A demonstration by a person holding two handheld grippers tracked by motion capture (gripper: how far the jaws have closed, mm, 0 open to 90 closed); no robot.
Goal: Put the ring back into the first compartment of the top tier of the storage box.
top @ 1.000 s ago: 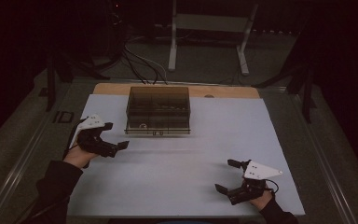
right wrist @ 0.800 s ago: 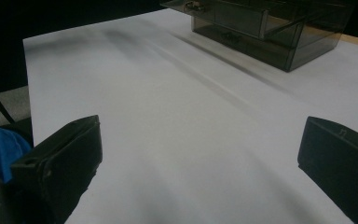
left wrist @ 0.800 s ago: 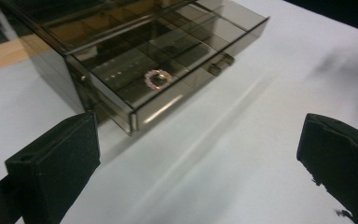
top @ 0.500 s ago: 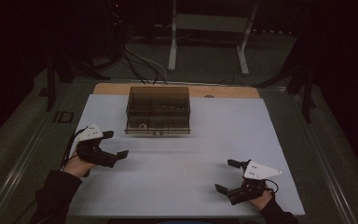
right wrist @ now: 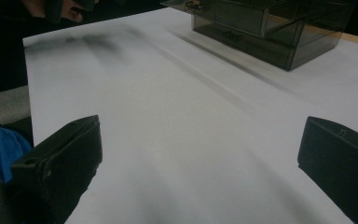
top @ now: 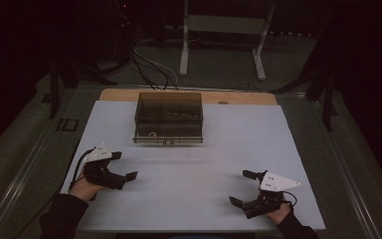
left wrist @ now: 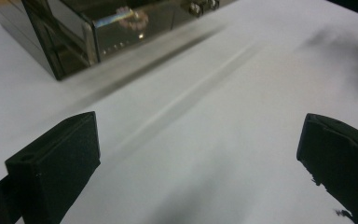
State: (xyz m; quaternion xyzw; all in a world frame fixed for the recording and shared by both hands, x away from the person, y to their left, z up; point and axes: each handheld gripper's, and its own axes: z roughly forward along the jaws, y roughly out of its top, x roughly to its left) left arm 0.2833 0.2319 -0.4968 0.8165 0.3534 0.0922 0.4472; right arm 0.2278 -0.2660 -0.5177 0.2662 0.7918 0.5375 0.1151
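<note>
A dim laboratory or recording room: a table [top: 298, 149] covered with a plain white sheet, loose cables [top: 146, 62] trailing over the grey floor [top: 219, 69] behind it, and a white metal stand [top: 224, 30] against dark surroundings.

The room is dim and black beyond the pale counter [top: 199, 199], the smoky box [top: 168, 118] is motion-blurred in the left gripper view, and soft grey shadows smear the sheet near the box in both gripper views.
</note>
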